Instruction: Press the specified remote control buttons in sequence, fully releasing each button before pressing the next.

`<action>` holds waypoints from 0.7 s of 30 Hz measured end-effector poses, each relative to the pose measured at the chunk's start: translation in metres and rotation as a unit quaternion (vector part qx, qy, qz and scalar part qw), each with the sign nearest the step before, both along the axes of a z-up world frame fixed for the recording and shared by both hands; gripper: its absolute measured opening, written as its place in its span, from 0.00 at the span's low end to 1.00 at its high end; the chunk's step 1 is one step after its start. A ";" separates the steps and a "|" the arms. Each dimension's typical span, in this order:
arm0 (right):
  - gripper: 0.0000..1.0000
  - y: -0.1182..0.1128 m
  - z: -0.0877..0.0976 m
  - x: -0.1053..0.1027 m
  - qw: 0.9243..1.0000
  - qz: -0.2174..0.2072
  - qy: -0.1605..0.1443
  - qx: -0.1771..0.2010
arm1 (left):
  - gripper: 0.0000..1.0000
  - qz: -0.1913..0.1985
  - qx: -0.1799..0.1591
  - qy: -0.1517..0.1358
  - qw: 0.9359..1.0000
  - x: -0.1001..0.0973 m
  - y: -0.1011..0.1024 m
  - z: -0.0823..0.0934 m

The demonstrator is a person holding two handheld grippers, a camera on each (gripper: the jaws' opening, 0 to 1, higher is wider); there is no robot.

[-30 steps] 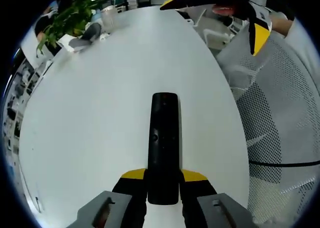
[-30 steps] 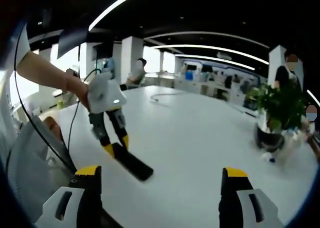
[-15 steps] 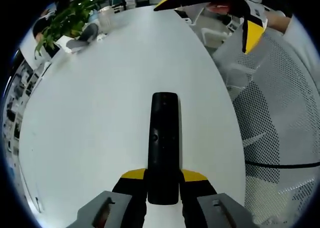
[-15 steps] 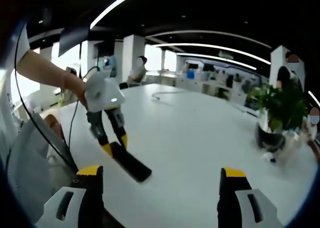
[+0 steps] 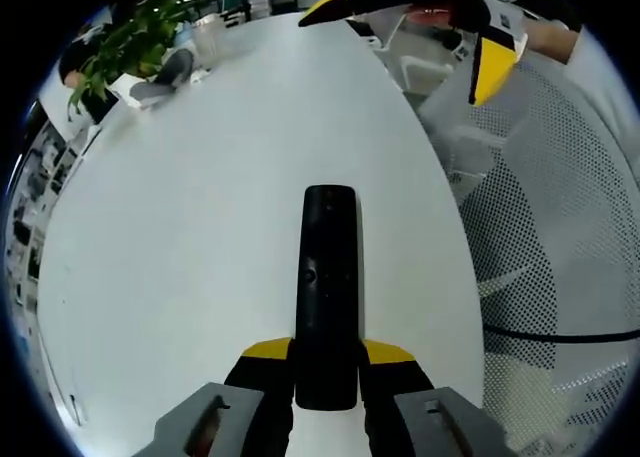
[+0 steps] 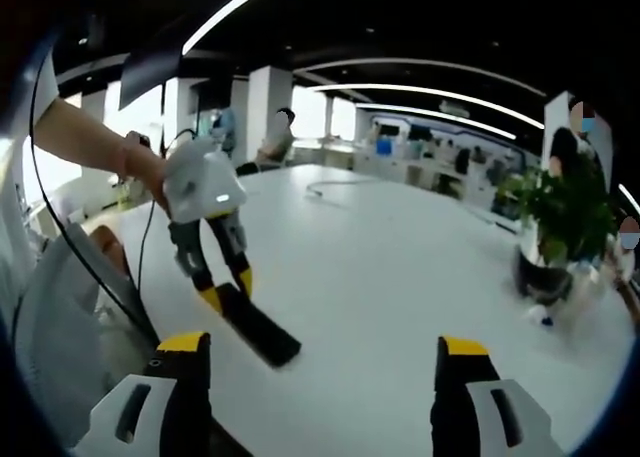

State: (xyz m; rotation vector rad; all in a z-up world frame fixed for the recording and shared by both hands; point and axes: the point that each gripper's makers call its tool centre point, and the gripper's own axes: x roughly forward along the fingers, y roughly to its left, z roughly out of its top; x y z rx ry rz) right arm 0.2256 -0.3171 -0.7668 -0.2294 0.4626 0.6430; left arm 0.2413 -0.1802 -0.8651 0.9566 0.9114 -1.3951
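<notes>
A long black remote control [image 5: 328, 287] points away from me over the white table [image 5: 200, 207], its near end clamped in my left gripper [image 5: 327, 365], which is shut on it. In the right gripper view the same remote [image 6: 258, 324] hangs just above the table, held by the left gripper [image 6: 224, 289] in a person's hand. My right gripper [image 6: 315, 362] is open with nothing between its jaws, off to the side of the remote. Its yellow-tipped jaws also show at the top of the left gripper view, the right gripper [image 5: 400, 22] still wide apart.
A potted plant [image 6: 555, 222] stands at the table's far side, with a grey object [image 5: 165, 72] beside the plant [image 5: 125, 37]. A white mesh chair [image 5: 560, 257] sits against the table's edge. A cable [image 6: 335, 187] lies farther along the tabletop.
The remote stays clamped in the left gripper. Both views have shifted slightly; the right gripper's tips sit a little further left in the left gripper view.
</notes>
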 end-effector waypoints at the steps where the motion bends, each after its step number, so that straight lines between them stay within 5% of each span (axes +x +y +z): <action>1: 0.91 0.000 0.000 0.000 1.000 0.001 0.000 0.000 | 0.24 -0.001 0.000 -0.001 1.000 -0.001 0.000 0.000; 21: 0.86 0.004 -0.005 -0.004 1.000 0.015 0.014 -0.004 | 0.24 0.016 -0.023 0.001 1.000 -0.016 -0.003 0.000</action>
